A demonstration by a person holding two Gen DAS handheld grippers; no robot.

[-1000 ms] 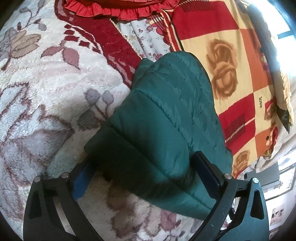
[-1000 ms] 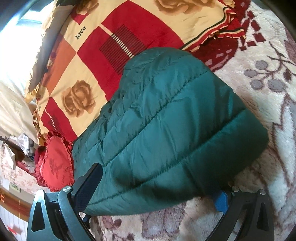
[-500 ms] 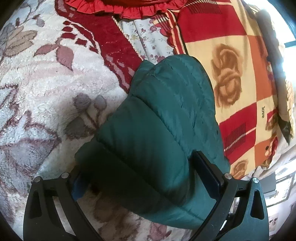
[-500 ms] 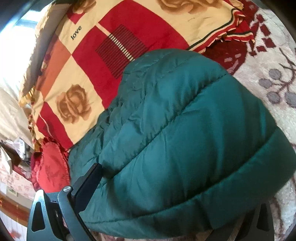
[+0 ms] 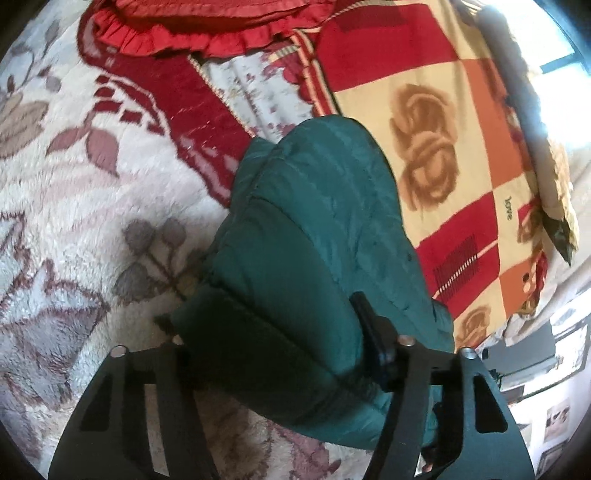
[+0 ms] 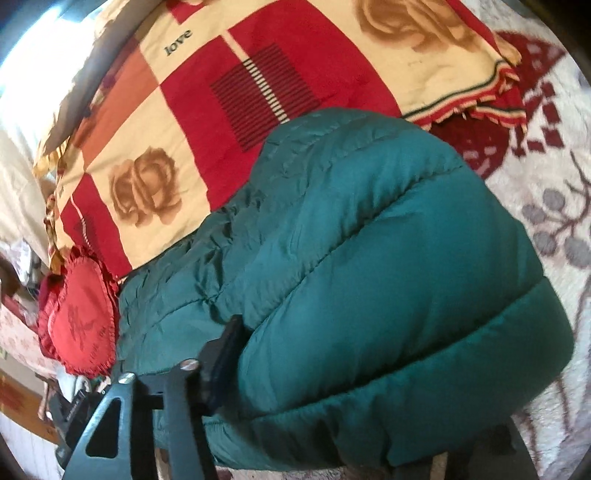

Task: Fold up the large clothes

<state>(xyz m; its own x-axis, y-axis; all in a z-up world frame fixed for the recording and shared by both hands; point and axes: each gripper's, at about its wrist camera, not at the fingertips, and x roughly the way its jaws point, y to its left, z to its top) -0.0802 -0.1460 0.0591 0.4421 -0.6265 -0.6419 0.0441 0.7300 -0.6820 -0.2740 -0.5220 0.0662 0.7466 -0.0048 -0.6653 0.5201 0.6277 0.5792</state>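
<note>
Fleecy cream blanket [image 5: 85, 206] with mauve leaves is spreading under my left view, a red ruffled cushion [image 5: 207, 26] lying at twelve o'clock and a red-and-cream rose quilt [image 5: 461, 147] at two. My left gripper [image 5: 273, 354] is clamping the green puffer jacket [image 5: 314, 236] at six o'clock, fingers pressing into its folded edge.

In the right view, the quilt [image 6: 229, 122] is filling eleven o'clock, a red heart cushion [image 6: 79, 317] sitting at nine. My right gripper [image 6: 369, 398] is squeezing the jacket [image 6: 369, 258]; one finger [image 6: 221, 365] is showing, the other is buried.
</note>
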